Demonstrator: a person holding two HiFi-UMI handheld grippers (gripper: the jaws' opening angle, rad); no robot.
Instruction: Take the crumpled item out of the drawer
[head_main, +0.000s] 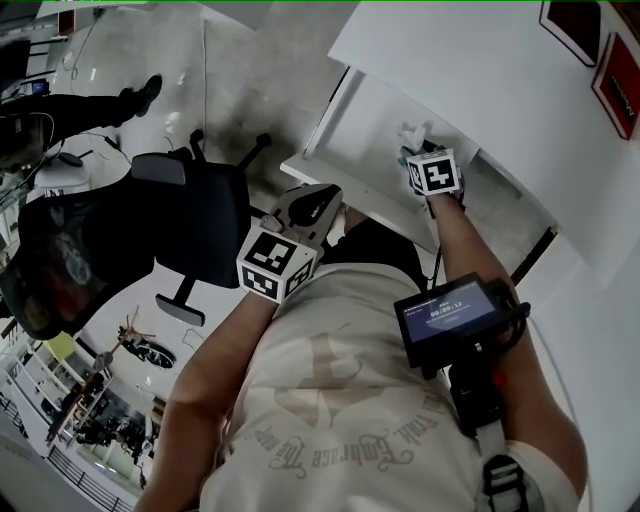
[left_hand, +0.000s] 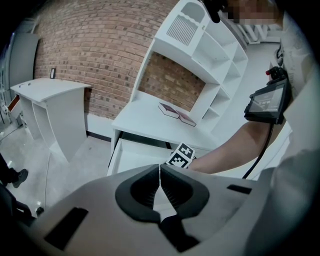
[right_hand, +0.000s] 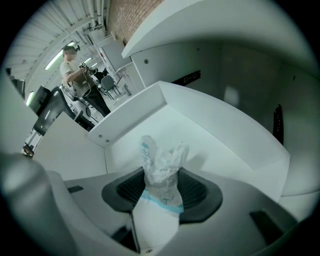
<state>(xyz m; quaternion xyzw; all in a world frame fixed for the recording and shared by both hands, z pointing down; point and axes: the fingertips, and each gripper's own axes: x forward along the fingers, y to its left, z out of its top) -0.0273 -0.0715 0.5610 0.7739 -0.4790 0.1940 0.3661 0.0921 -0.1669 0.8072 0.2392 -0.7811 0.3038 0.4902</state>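
Observation:
The crumpled item (right_hand: 161, 172), a crushed clear plastic bottle with a blue band, stands between the pads of my right gripper (right_hand: 162, 187), which is shut on it inside the open white drawer (right_hand: 131, 111). In the head view the item (head_main: 412, 134) pokes out just beyond the right gripper (head_main: 412, 152), over the drawer (head_main: 345, 188). My left gripper (left_hand: 159, 172) is shut with nothing in it and hangs in front of the drawer (left_hand: 131, 156), short of its front edge. The head view shows the left gripper (head_main: 328, 198) at the drawer's near left corner.
The drawer belongs to a white desk with a shelf hutch (left_hand: 202, 60); two books (left_hand: 177, 114) lie on the desktop. A black office chair (head_main: 200, 215) stands to the left. Another white table (left_hand: 50, 100) stands by a brick wall. A person (right_hand: 75, 65) works far off.

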